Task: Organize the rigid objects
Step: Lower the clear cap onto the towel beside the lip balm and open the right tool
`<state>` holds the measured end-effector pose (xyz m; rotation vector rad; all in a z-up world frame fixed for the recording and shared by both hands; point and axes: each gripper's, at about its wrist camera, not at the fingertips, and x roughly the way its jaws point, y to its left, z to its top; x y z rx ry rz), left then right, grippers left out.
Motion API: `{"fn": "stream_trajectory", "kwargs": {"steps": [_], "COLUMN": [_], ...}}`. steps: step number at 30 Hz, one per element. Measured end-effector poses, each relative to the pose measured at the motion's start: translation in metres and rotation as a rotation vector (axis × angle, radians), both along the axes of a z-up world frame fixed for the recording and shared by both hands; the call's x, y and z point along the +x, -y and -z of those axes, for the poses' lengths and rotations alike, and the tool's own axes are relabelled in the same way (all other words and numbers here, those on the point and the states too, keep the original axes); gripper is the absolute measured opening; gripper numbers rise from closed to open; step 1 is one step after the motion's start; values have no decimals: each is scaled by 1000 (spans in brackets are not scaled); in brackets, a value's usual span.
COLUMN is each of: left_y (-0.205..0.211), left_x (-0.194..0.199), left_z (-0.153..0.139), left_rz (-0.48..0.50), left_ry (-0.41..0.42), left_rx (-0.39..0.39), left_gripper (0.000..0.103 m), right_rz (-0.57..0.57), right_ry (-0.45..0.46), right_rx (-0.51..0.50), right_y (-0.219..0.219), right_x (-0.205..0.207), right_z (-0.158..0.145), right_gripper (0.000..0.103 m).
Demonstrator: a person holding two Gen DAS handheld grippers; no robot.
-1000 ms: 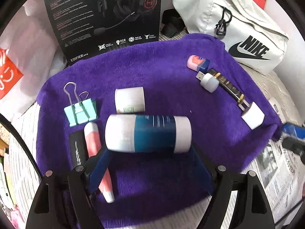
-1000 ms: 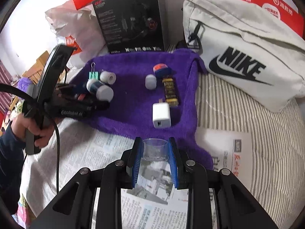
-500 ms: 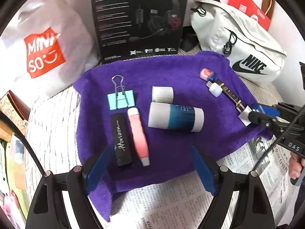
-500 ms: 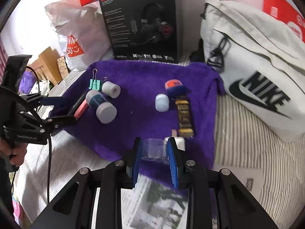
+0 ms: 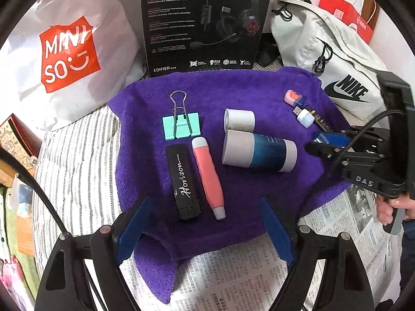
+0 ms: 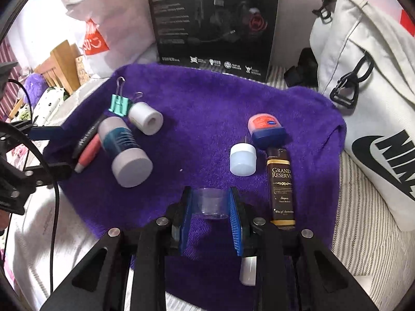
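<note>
Over the near edge of the purple towel [image 6: 207, 108], the right gripper [image 6: 210, 207] clamps a clear cup [image 6: 210, 203] by its sides: light, slippery, probably easy to crush. The left gripper [image 5: 205, 223] is wide and empty.

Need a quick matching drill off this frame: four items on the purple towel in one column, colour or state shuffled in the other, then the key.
Column 1
1. binder clip
2. clear cup
3. Horizon case
4. Grand Reserve bar

Column 2
A. black, lying flat beside the pink pen
B. mint green, wire handles up toward the headset box
C. dark brown with gold print, next to the small white cap
D. pinched between the right gripper pads

Pairs: 1-B, 2-D, 3-A, 4-C
</note>
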<state>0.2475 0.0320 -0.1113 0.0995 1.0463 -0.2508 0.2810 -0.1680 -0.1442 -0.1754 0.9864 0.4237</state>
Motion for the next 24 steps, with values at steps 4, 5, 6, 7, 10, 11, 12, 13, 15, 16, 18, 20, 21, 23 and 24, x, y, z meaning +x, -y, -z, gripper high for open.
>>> {"fn": "stream_trajectory", "kwargs": {"steps": [4,5,6,7,10,11,12,13,15,16,18,20,21,23,24], "left_y": [0,0,1,1,3,3,4,4,3,2,0,-1,-2,-3,-3], "left_x": [3,3,3,3,2,2,1,1,0,0,0,0,0,-2,-2], "left_z": [2,2,3,3,5,6,6,6,6,6,5,4,3,2,2], "left_rz": [5,5,7,8,14,15,16,19,17,17,16,15,12,8,9], "left_ry": [-6,-6,-6,-7,-14,-15,-16,-18,-20,-24,-27,-32,-32,-32,-33], "left_rx": [-9,-10,-10,-12,-15,-14,-12,-13,-17,-21,-21,-19,-20,-22,-23], "left_gripper": [84,84,84,84,84,84,84,84,84,84,84,84,84,84,84], "right_rz": [-1,-2,-3,-5,-7,-6,-5,-4,-2,-1,-3,-13,-19,-32,-35], "right_ry": [6,8,10,13,18,18,18,16,17,16,12,8,9,22,29], "right_rx": [2,0,-2,-5,-13,-15,-16,-15,-12,-10,2,6,1,-25,-32], "right_y": [-1,-2,-3,-4,-4,-4,-4,-5,-5,-5,-4,-5,-6,-9,-10], "right_x": [2,3,3,3,1,1,1,1,0,0,-1,-2,-4,-7,-9], "right_z": [0,1,1,1,2,1,1,1,1,2,1,1,2,3,3], "right_gripper": [28,28,28,28,28,28,28,28,28,29,33,42,44,47,47]}}
